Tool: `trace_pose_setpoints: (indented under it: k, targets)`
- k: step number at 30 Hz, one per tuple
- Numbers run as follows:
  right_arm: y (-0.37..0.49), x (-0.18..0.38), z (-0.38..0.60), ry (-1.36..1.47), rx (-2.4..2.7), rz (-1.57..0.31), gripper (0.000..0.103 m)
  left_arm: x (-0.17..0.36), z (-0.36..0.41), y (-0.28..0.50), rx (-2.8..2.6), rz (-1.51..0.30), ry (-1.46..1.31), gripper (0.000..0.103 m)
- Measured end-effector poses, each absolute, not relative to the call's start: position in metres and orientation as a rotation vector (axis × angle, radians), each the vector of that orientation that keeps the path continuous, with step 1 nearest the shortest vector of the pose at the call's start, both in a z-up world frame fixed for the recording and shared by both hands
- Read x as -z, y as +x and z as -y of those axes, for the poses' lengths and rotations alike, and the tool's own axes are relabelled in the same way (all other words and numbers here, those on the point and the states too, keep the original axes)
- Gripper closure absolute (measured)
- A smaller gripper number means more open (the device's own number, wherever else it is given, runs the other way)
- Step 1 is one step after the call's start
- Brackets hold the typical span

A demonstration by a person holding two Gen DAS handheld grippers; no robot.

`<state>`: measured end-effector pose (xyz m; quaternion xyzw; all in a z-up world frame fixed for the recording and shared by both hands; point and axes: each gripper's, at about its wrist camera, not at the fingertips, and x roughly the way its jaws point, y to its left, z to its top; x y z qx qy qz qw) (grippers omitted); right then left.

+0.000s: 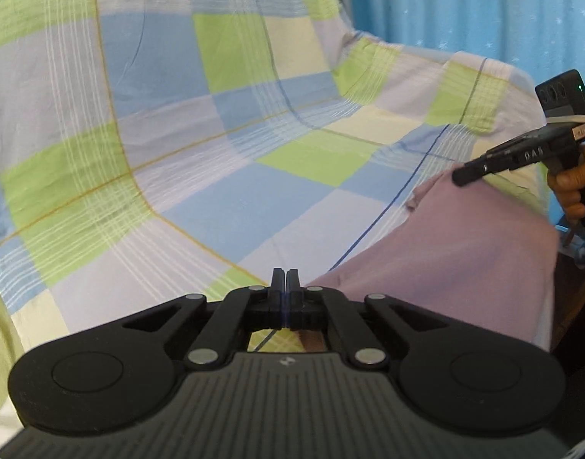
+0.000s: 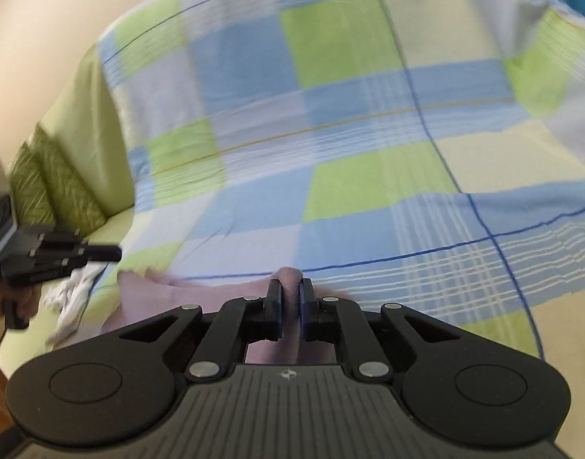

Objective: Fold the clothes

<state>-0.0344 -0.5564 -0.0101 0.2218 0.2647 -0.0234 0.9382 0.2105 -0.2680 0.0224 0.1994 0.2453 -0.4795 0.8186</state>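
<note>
Both hand-held grippers are pinching the same lilac garment (image 1: 464, 252) over the checked bedsheet (image 1: 215, 114). The left hand-held gripper (image 1: 285, 281) is squeezing its fingers nearly together on one edge, and the right hand-held gripper (image 2: 290, 298) is clamping a bunched fold. Only the left view is showing the person's hand (image 1: 571, 187) and blue curtain (image 1: 483, 4); only the right one is catching the white cloth (image 2: 72, 298).

One legible marking
White letters "DAS" stand on the side of the right gripper (image 1: 460, 176), behind its fingers.
</note>
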Motion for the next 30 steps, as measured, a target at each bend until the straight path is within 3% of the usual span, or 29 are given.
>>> trace_pose_setpoints:
  k: [1,5,8,9,13,18,19,21,22,30]
  targets:
    - [-0.033,0.013,0.561,0.468,0.061,-0.545,0.084,-0.019,0.271,0.214,1.018,-0.535,0.423,0.103]
    - [-0.043,0.019,0.571,0.549,0.089,-0.525,0.08,-0.004,0.273,0.22,0.997,-0.573,0.412,0.103]
    - [-0.057,0.018,0.571,0.579,0.11,-0.504,0.071,-0.002,0.263,0.222,0.97,-0.586,0.379,0.097]
    - [-0.06,0.017,0.57,0.582,0.109,-0.504,0.071,-0.003,0.259,0.223,0.96,-0.589,0.365,0.096]
    - [-0.059,0.015,0.564,0.593,0.079,-0.527,0.067,-0.009,0.243,0.226,0.969,-0.623,0.243,0.079]
    - [-0.048,0.017,0.557,0.567,0.08,-0.574,0.072,-0.005,0.247,0.231,1.05,-0.69,0.142,0.071]
    - [-0.047,0.017,0.556,0.56,0.085,-0.581,0.086,-0.002,0.25,0.232,1.064,-0.709,0.133,0.072]
    - [-0.046,0.017,0.555,0.544,0.097,-0.59,0.093,0.002,0.255,0.233,1.088,-0.711,0.131,0.082]
    - [-0.047,0.017,0.554,0.539,0.101,-0.585,0.094,0.003,0.257,0.233,1.081,-0.697,0.128,0.102]
    - [-0.045,0.024,0.559,0.552,0.124,-0.611,0.09,0.004,0.25,0.247,0.941,-0.699,0.129,0.103]
